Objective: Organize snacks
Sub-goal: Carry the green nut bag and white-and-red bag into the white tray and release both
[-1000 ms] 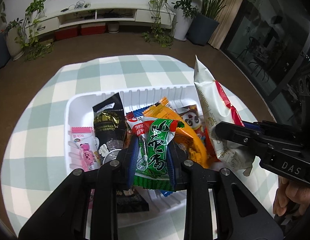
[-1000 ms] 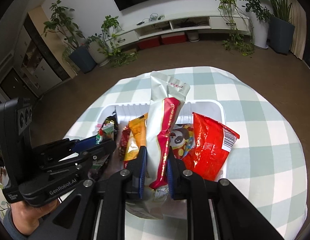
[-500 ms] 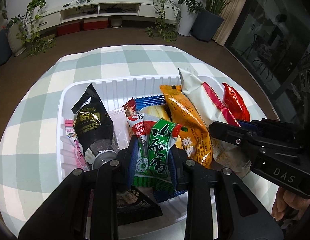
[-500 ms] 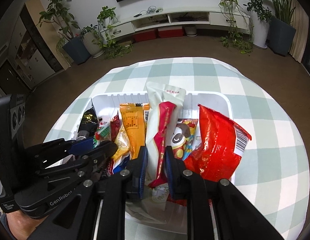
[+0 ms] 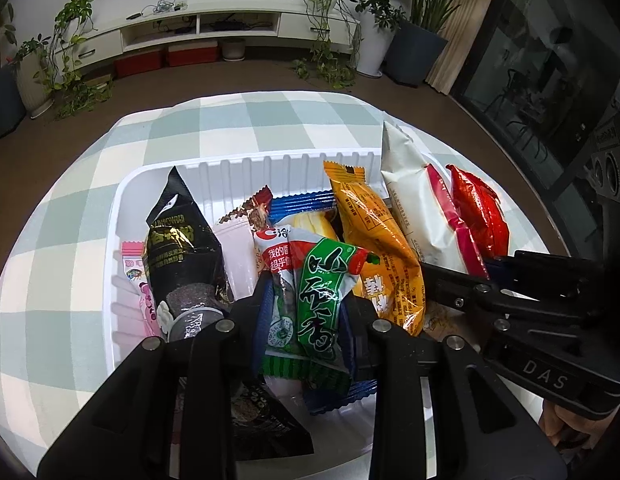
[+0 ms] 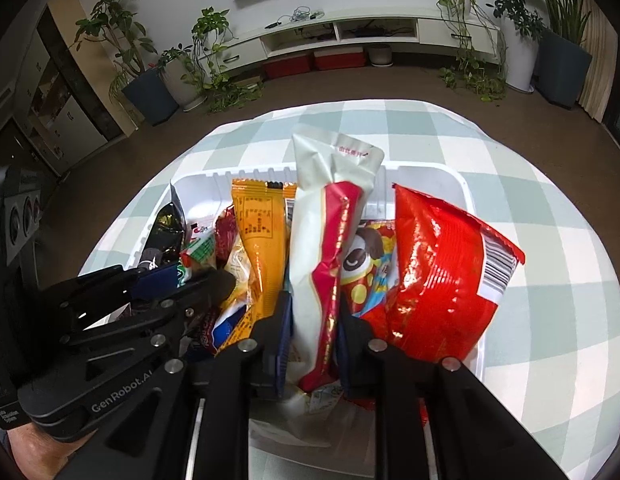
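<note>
A white basket [image 5: 237,164] on the checked table holds several snack packets standing on end. My left gripper [image 5: 307,300] is low in the basket with a green packet [image 5: 318,292] between its pads. Its jaws are opening, though the pads still touch the packet. My right gripper [image 6: 312,312] is shut on a white-and-red packet [image 6: 326,232] that stands upright in the basket [image 6: 430,168]. An orange packet [image 6: 261,232] is on its left and a red bag [image 6: 442,272] on its right. In the left wrist view, the right gripper [image 5: 450,276] reaches in beside the orange packet [image 5: 374,232].
A black packet [image 5: 177,248] and a pink packet [image 5: 131,264] stand at the basket's left end. A cartoon packet [image 6: 366,256] sits behind the red bag. The green-and-white checked cloth [image 5: 69,240] rings the basket. Plants and a low TV cabinet stand far behind.
Both grippers have sunk into the basket with their packets. The white-and-red packet came down from above the rim to stand among the others. The left jaws stand slightly wider.
</note>
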Action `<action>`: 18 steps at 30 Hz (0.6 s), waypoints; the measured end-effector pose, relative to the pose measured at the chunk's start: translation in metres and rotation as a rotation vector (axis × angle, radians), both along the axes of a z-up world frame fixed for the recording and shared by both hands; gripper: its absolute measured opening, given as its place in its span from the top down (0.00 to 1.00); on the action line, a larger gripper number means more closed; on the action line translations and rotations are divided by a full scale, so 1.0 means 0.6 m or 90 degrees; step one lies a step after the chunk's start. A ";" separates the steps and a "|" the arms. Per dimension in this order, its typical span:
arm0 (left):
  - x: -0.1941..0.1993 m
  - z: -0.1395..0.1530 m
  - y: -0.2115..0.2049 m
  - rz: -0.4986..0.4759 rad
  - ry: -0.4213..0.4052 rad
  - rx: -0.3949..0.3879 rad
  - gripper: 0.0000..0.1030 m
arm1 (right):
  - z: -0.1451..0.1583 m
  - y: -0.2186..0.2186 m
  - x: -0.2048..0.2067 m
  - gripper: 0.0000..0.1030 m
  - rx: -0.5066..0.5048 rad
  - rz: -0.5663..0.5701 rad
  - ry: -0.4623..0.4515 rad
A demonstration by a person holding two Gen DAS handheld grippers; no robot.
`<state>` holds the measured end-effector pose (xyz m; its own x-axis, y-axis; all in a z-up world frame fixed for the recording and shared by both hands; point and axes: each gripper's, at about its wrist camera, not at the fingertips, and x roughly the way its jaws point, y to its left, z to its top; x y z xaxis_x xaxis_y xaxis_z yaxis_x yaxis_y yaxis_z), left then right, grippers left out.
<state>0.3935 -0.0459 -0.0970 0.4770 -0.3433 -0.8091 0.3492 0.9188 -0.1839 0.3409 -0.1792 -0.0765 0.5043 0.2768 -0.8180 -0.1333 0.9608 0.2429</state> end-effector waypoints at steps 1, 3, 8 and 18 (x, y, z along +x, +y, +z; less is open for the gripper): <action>0.000 0.000 -0.002 -0.002 -0.002 0.000 0.69 | -0.001 0.000 0.000 0.79 0.001 0.002 0.002; -0.005 0.002 -0.006 -0.006 -0.006 0.000 0.61 | -0.002 0.003 -0.001 0.78 -0.002 0.007 0.003; -0.009 0.008 -0.008 -0.002 -0.008 0.005 0.59 | 0.000 -0.005 -0.001 0.76 0.014 -0.001 0.010; -0.026 0.029 0.001 0.007 -0.033 0.002 0.42 | 0.010 -0.009 -0.008 0.76 0.022 -0.011 -0.011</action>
